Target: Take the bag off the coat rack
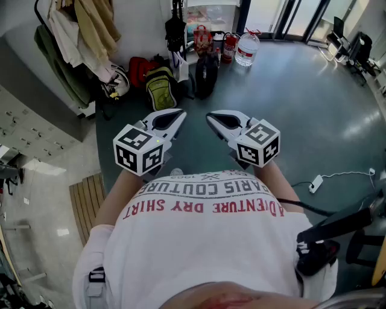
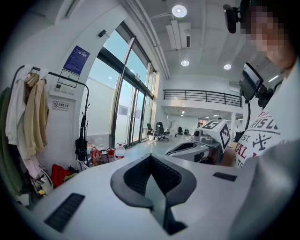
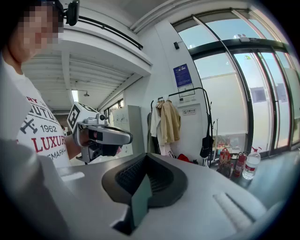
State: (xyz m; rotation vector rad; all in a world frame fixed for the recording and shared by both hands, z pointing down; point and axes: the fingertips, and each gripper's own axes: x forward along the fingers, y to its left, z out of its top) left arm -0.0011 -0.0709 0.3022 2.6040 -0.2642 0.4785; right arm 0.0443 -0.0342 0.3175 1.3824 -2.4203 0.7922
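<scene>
while the bag [image 1: 175,31] hangs at twelve o'clock, my left tongs [image 1: 177,113] and right tongs [image 1: 212,115] are closed, empty.

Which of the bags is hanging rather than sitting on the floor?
The slim black bag, hanging from the rack; the red bag, green backpack and black backpack sit on the floor.

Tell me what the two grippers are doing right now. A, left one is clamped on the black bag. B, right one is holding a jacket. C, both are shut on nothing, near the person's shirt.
C: left gripper and right gripper show jaws together, nothing between them, well short of the black bag on the coat rack.
</scene>
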